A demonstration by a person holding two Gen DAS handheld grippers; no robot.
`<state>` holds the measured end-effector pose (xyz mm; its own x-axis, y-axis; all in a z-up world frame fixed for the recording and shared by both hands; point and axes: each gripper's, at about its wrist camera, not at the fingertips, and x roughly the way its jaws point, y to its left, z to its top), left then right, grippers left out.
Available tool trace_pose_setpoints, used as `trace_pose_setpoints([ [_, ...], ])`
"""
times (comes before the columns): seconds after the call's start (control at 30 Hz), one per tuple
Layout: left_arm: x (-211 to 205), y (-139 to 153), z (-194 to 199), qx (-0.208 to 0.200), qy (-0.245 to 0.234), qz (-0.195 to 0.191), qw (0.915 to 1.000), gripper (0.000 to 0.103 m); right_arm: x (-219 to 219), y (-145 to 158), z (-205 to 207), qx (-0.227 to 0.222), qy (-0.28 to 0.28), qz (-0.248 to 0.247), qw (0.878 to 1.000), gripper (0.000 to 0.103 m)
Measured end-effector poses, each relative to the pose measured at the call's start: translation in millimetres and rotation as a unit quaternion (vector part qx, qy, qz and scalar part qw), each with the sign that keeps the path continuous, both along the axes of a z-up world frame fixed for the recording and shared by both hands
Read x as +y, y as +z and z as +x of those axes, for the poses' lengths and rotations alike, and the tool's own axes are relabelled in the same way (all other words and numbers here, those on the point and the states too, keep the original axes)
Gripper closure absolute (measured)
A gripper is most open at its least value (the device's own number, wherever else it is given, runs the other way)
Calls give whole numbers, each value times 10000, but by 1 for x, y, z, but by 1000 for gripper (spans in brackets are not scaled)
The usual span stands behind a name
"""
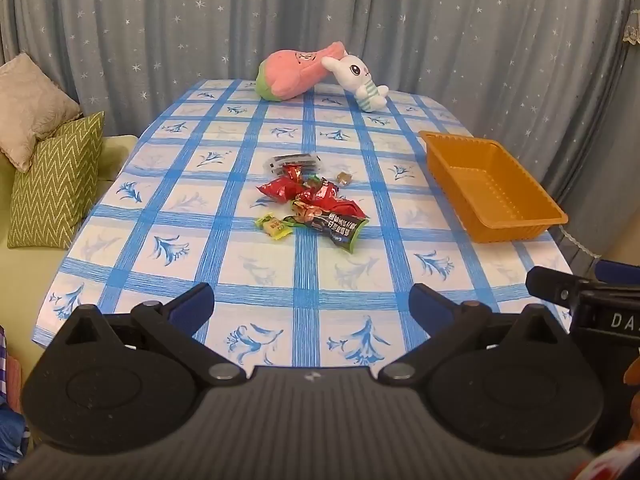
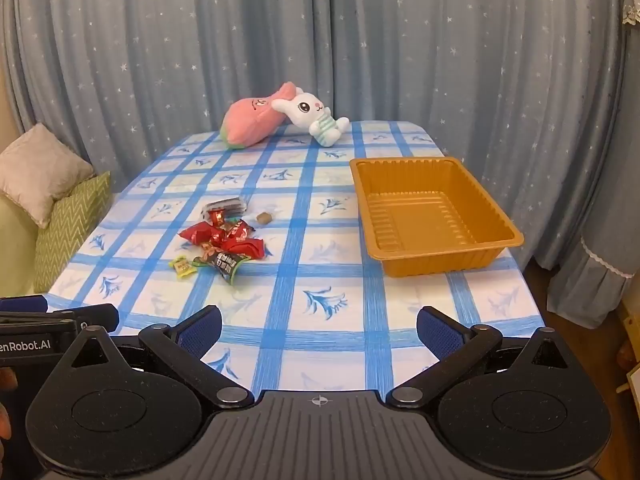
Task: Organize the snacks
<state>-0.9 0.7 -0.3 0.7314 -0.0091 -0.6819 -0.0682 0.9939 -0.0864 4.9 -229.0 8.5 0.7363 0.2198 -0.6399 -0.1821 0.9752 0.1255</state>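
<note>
A pile of wrapped snacks [image 1: 310, 200] lies mid-table: red packets, a dark green packet [image 1: 340, 228], a yellow-green candy [image 1: 274, 225], a small brown candy [image 1: 344, 178] and a dark bar [image 1: 294, 160]. The pile also shows in the right wrist view [image 2: 220, 240]. An orange plastic tray [image 1: 516, 228] stands empty at the right [image 2: 448, 264]. My left gripper [image 1: 312, 304] is open and empty over the near table edge. My right gripper [image 2: 318, 326] is open and empty, near the edge, right of the left one.
A pink plush [image 1: 292, 74] and a white rabbit plush [image 1: 362, 80] lie at the table's far end. Blue checked tablecloth [image 1: 240, 272] covers the table. Sofa with cushions [image 1: 56, 184] at left. Starred curtains behind.
</note>
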Motion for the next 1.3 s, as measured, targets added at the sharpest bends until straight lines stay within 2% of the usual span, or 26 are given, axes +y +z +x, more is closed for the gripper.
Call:
trace_pose_setpoints([
  [0.23, -4, -8, -3, -48, -28, 33, 10000, 0, 0, -2, 1, 47, 6, 8, 10000, 0],
  [1.3, -6, 2, 1, -41, -67, -9, 10000, 0, -2, -4, 2, 60, -15, -15, 10000, 0],
])
